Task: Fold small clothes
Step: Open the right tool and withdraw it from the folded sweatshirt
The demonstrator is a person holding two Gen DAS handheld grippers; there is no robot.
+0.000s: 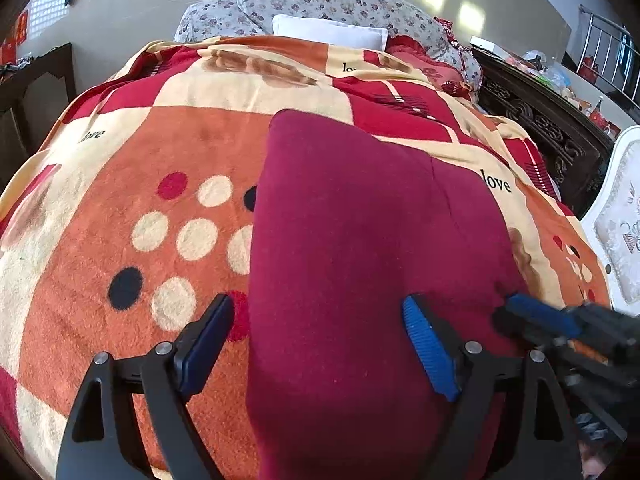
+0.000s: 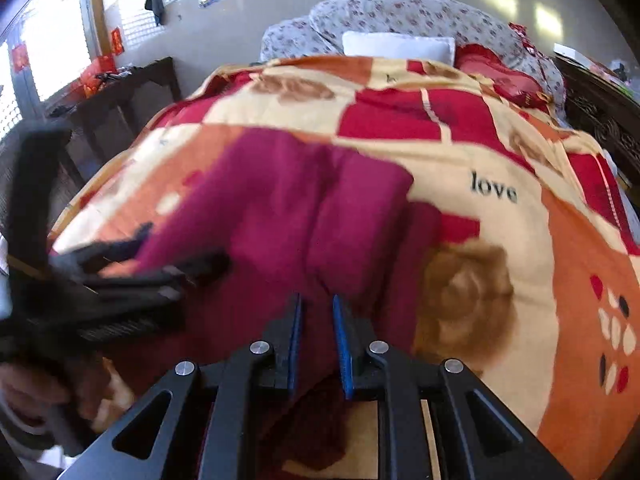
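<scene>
A dark red garment lies folded lengthwise on the patterned blanket. My left gripper is open, its blue pads spread wide over the garment's near left part. My right gripper is nearly shut, pinching a raised fold of the dark red garment at its near edge. The right gripper also shows at the garment's right edge in the left wrist view. The left gripper shows blurred at the left of the right wrist view.
Floral pillows and a white pillow lie at the bed's far end. A carved dark headboard and a white chair stand on the right. A dark table stands on the left.
</scene>
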